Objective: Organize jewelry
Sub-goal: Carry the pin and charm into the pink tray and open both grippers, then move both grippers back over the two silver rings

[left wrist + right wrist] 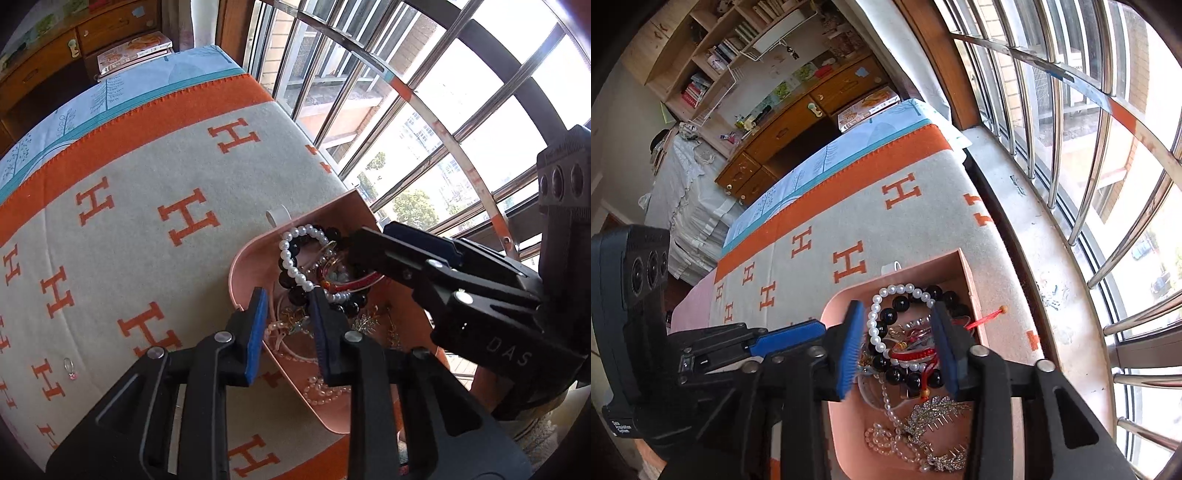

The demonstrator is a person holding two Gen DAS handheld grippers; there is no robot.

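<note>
A pink jewelry tray (236,275) (964,267) lies on the grey and orange blanket near the window. Piled in it are a pearl bracelet (874,321), a black bead bracelet (900,304), a red bangle (356,282) (912,352), a silver feather comb (936,406) and a pearl necklace (886,439). My right gripper (897,347) hovers open over the pile with nothing pinched. My left gripper (290,332) stands open above the tray's near rim, its pads pressing nothing. Each gripper shows in the other's view, the right gripper (365,254) reaching in from the right.
A small ring with a pink stone (70,369) lies alone on the blanket (147,177), far left of the tray. A white tab (279,214) sits just beyond the tray. Window bars (1071,166) and the sill run along the right; a wooden desk (798,122) stands beyond.
</note>
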